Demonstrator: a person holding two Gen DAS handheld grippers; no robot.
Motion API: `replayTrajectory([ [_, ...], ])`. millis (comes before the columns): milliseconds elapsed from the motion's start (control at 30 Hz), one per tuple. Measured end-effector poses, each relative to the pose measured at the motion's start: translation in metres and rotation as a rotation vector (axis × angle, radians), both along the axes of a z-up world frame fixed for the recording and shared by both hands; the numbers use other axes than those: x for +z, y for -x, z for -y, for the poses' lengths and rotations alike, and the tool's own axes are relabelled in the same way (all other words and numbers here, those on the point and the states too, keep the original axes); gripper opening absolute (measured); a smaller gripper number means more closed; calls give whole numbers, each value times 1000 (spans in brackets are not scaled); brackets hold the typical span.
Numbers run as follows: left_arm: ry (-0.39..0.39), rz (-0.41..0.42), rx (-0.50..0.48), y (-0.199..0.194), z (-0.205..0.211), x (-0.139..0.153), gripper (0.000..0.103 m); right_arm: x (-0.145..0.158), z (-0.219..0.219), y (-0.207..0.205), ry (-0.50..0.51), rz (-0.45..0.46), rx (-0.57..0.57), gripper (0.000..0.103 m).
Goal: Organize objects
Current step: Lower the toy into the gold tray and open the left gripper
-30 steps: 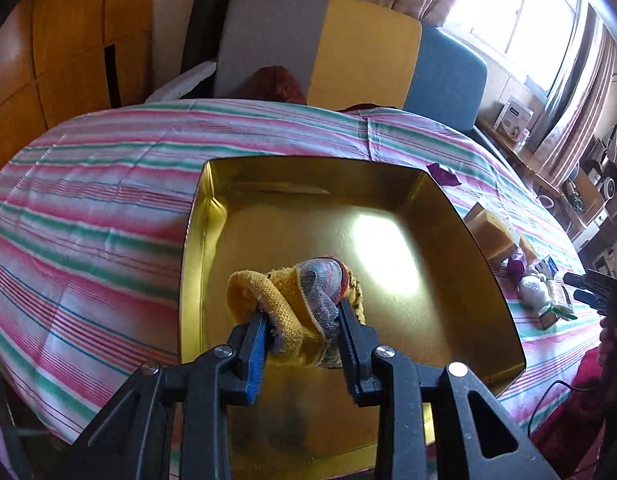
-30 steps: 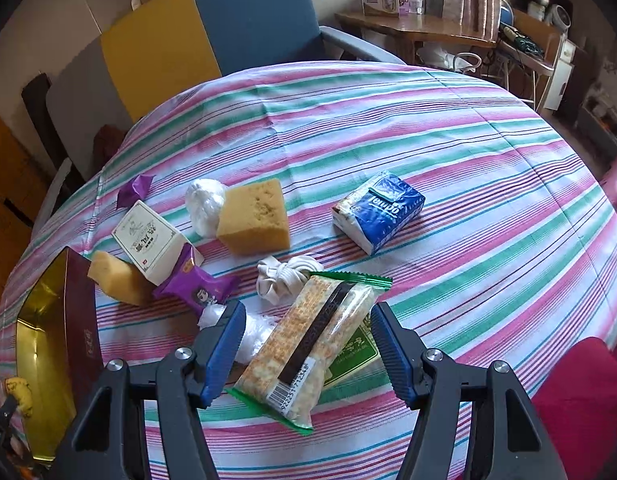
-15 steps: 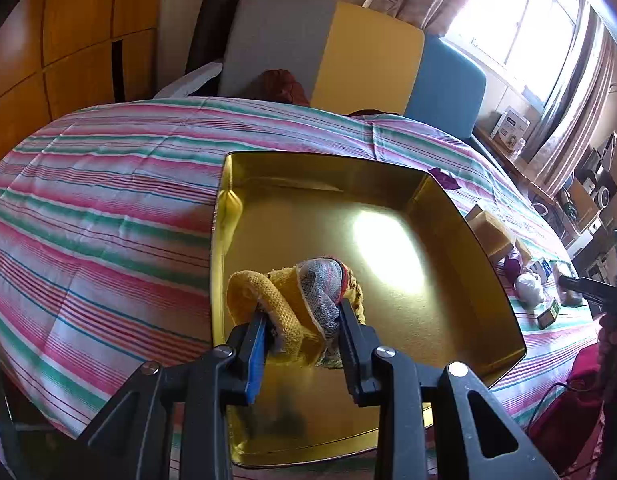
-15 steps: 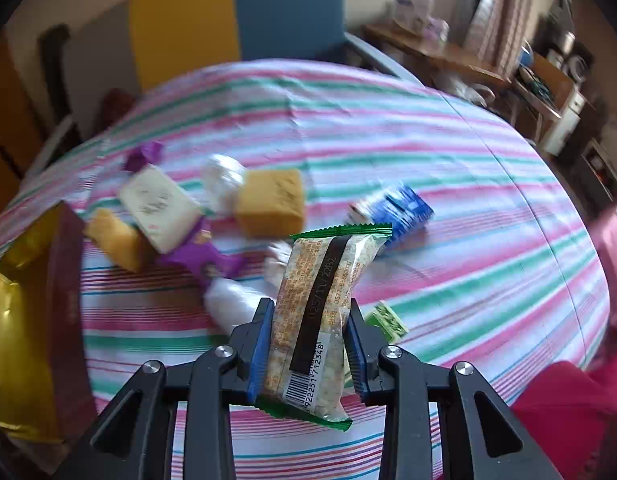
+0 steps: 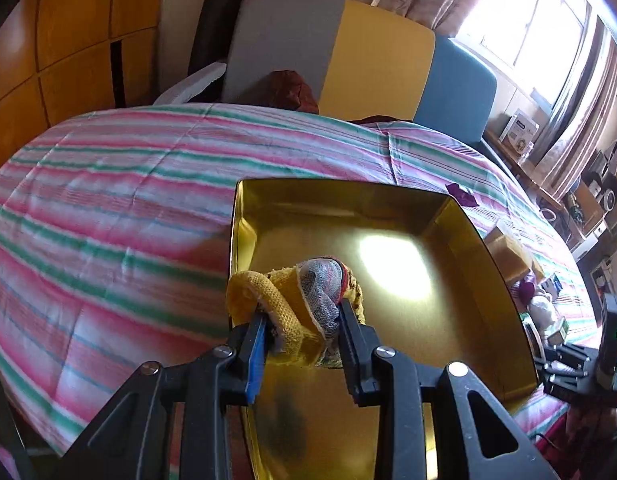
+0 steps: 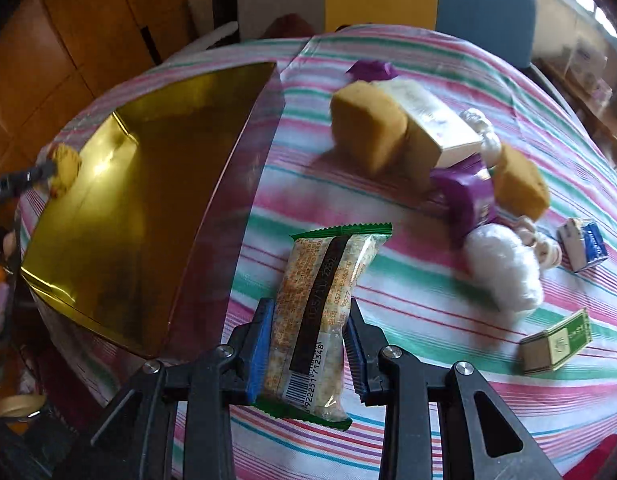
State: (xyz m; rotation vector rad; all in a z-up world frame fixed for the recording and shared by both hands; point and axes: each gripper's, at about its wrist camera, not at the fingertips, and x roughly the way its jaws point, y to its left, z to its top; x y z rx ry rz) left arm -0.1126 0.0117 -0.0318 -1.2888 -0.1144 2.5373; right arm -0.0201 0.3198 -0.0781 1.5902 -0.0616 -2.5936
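My left gripper (image 5: 302,322) is shut on a yellow knitted cloth bundle (image 5: 300,304), held over the near left part of the gold tray (image 5: 496,296). In the right wrist view my right gripper (image 6: 310,320) is shut on a clear cracker packet with green ends (image 6: 320,304), lifted above the striped tablecloth just right of the gold tray (image 6: 148,200). The left gripper's tip and the yellow cloth (image 6: 64,164) show at that tray's far left edge.
Right of the tray lie two yellow sponges (image 6: 368,124), a white box (image 6: 432,120), a purple packet (image 6: 464,196), a white fluffy ball (image 6: 504,268), a blue tissue pack (image 6: 584,244) and a small green box (image 6: 556,340). A sofa (image 5: 348,60) stands behind the table.
The right gripper closed on the cracker packet, lifted it and swung left toward the gold tray, rolling as it went. The left gripper with the cloth drifted slightly left over the tray.
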Motion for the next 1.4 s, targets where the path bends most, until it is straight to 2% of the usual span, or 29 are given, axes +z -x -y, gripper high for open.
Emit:
replayTrajectory([
  [100, 14, 11, -9, 21, -9, -3, 31, -3, -1, 2, 10, 0, 6, 34],
  [433, 168, 46, 19, 91, -39, -28, 32, -5, -12, 4, 46, 5, 8, 34],
  [567, 215, 36, 32, 108, -45, -36, 36, -6, -12, 5, 47, 7, 11, 34],
  [667, 221, 27, 41, 112, -44, -35, 41, -6, -13, 4, 51, 8, 12, 34],
  [867, 223, 33, 37, 108, -41, -30, 45, -6, -13, 3, 54, 10, 8, 35],
  [1167, 203, -12, 62, 82, -24, -7, 46, -7, -13, 2, 44, 12, 2, 35],
  [1400, 131, -25, 107, 15, 4, 1, 46, -8, -14, 0, 38, 8, -5, 35],
])
